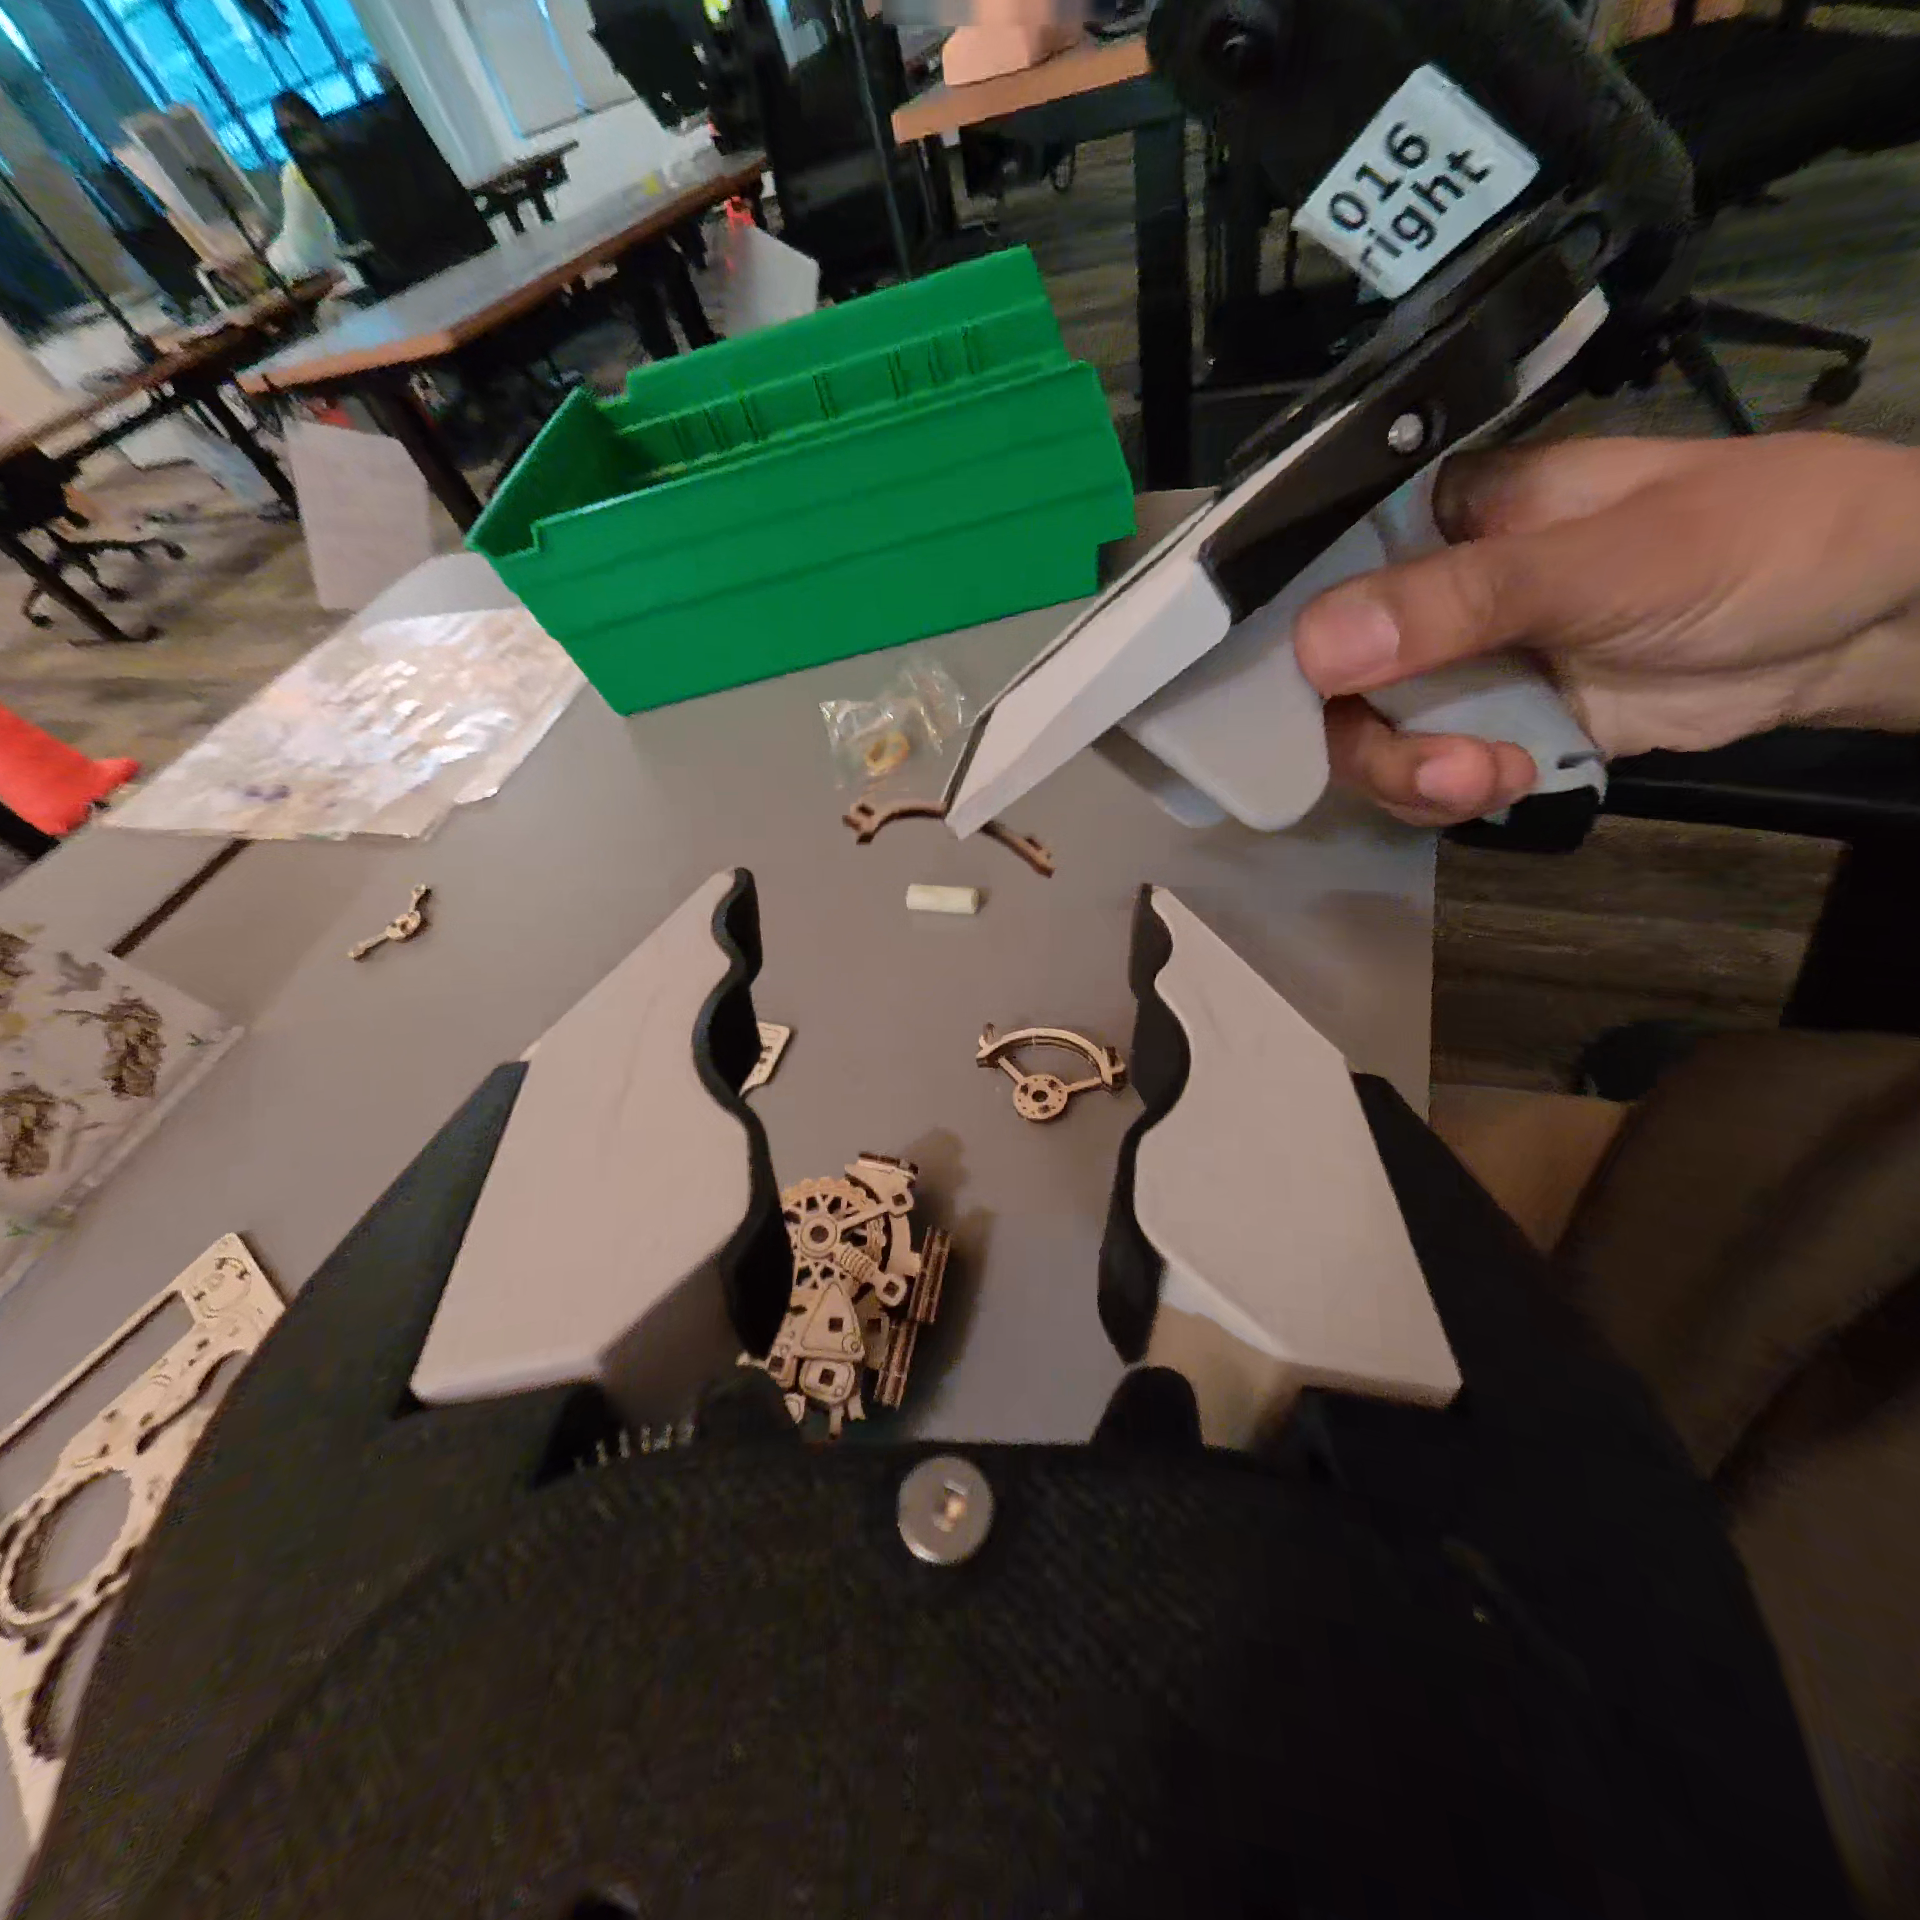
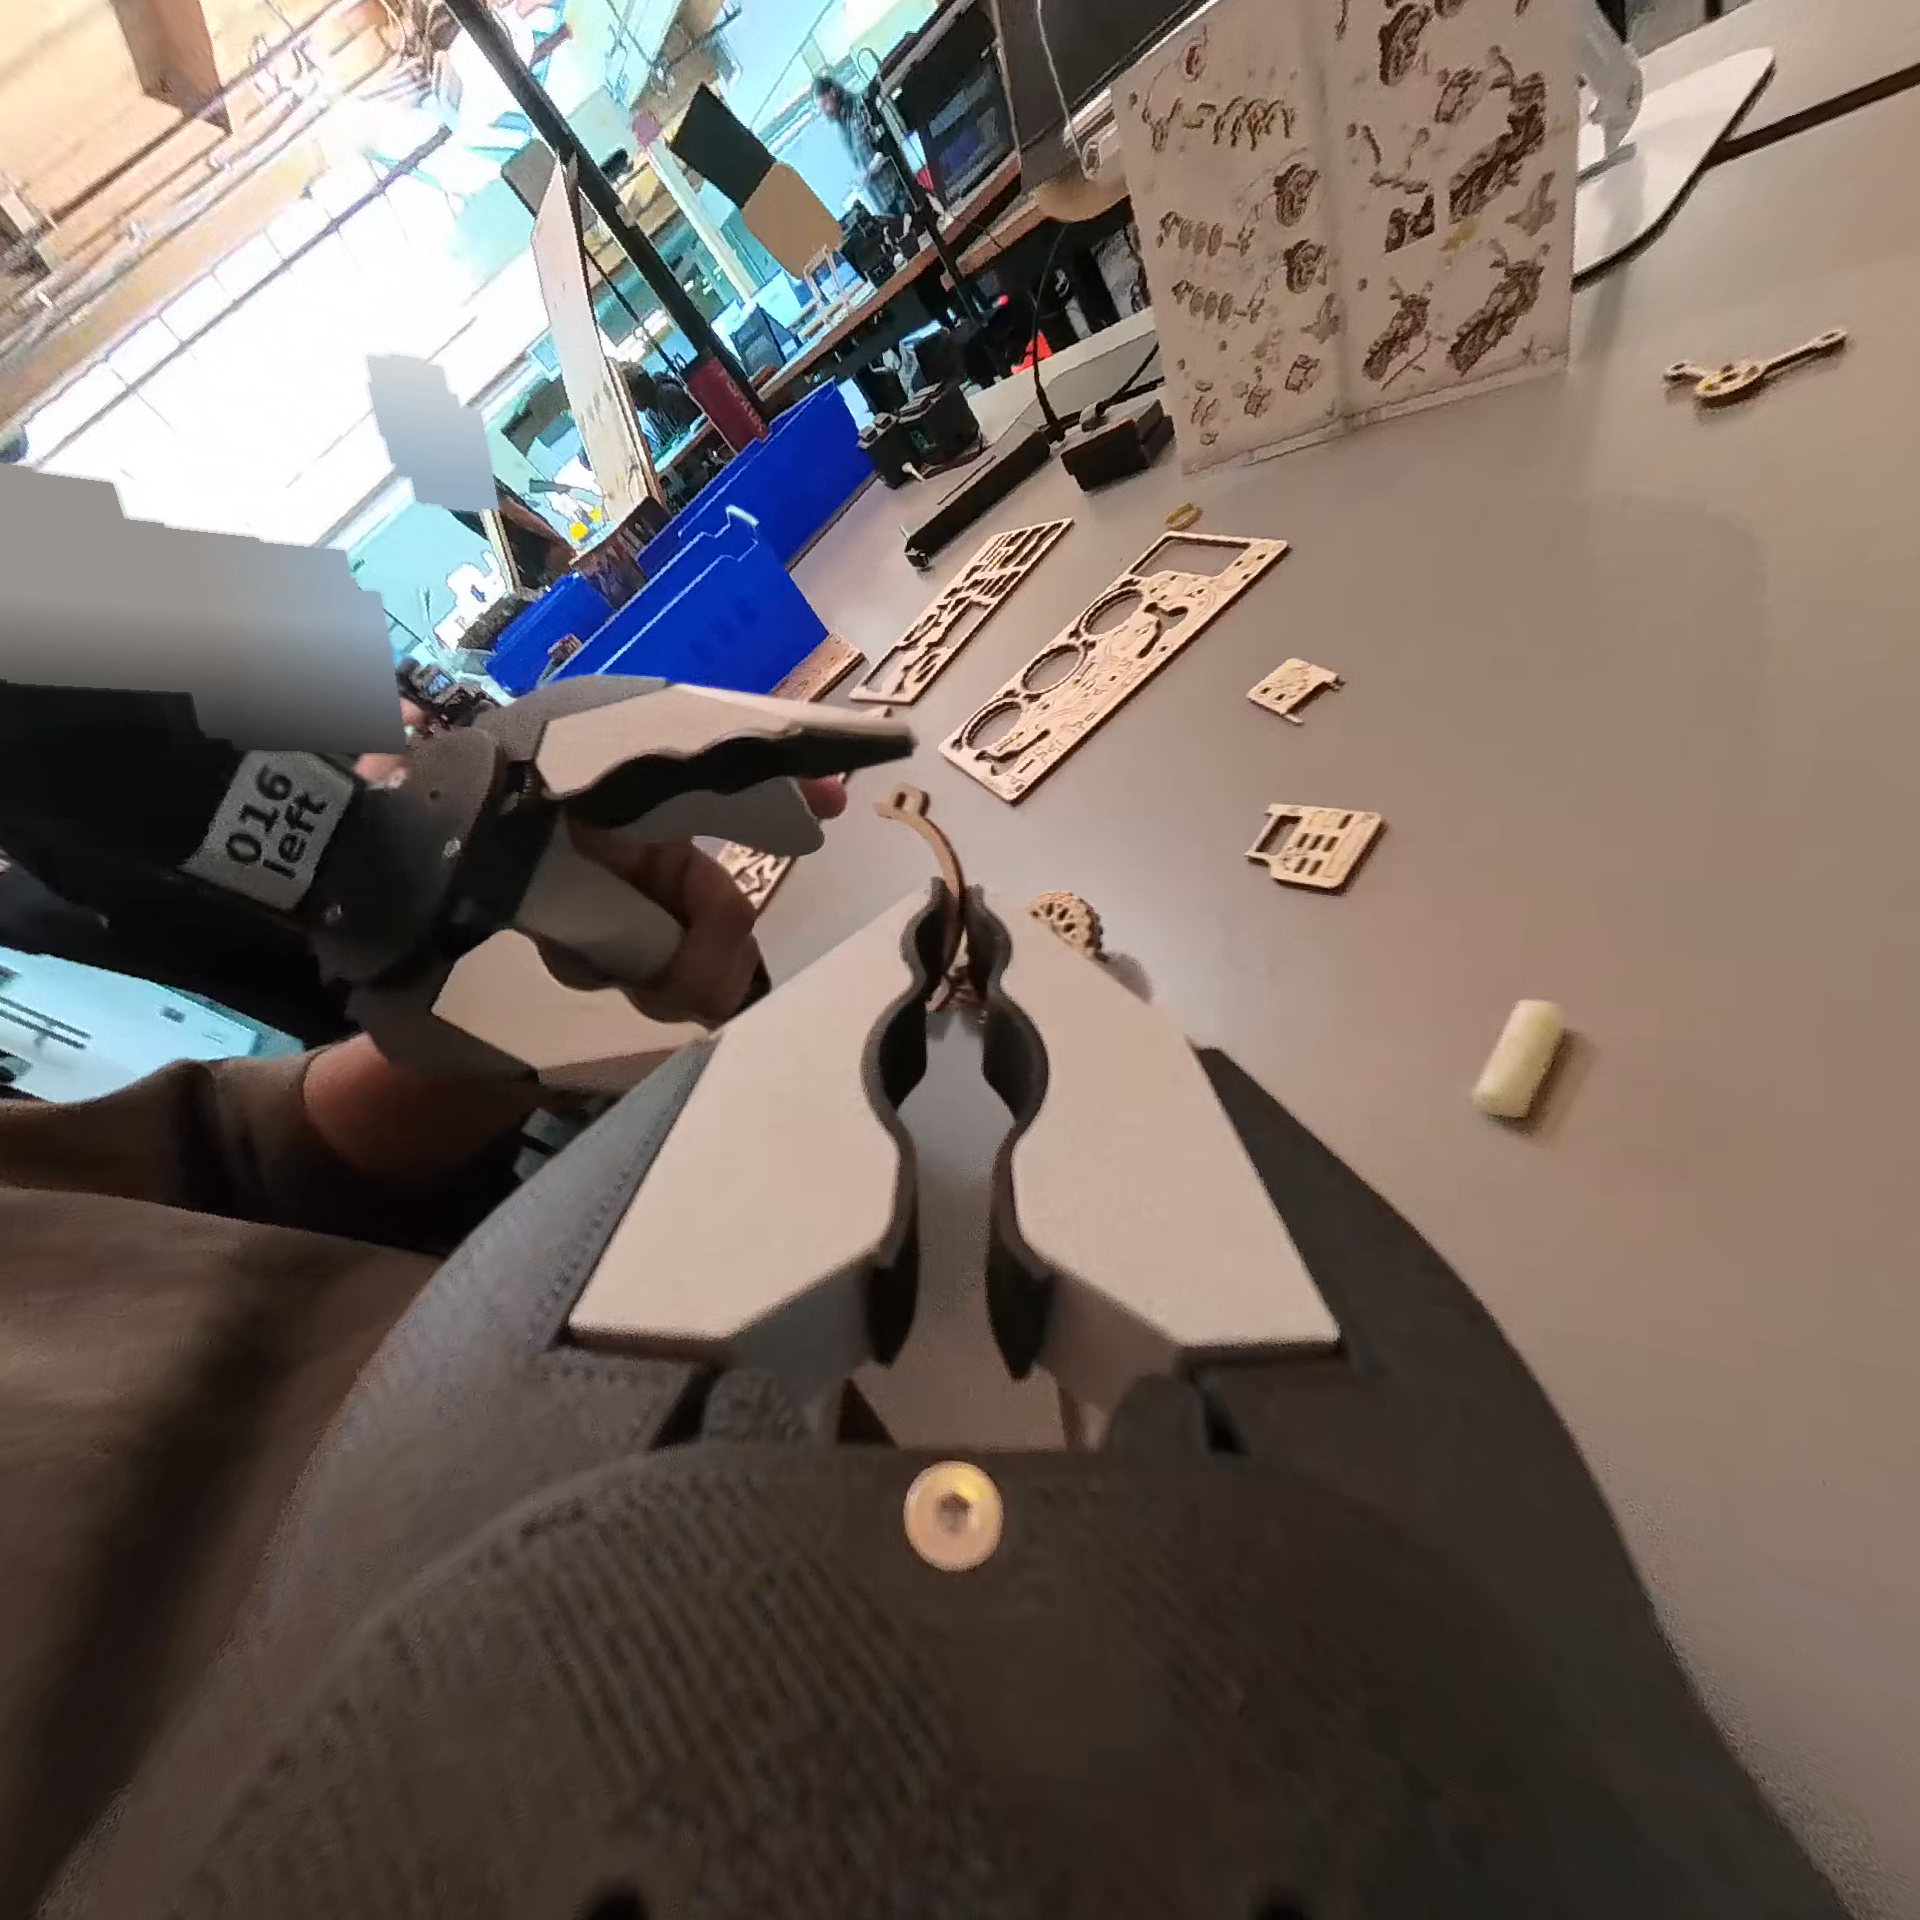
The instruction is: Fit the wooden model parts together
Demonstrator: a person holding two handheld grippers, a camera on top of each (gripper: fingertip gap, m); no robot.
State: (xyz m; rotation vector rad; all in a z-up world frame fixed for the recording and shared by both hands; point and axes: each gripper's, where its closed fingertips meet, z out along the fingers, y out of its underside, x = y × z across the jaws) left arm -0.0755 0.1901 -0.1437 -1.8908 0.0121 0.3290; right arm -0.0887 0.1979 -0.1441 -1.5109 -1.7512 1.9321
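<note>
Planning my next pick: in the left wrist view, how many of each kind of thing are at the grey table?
Single wooden parts: 4 (curved arc, key-shaped piece, fan-shaped piece, small plate)
Gear assembly: 1
Punched wooden sheet: 1
White peg: 1
Clear bag: 1
Green bin: 1
Printed sheet: 1
Crinkled wrap: 1
Total: 11

A white label with printed writing sits on the right tongs (image 1: 961,821) and left tongs (image 2: 862,774).
</note>
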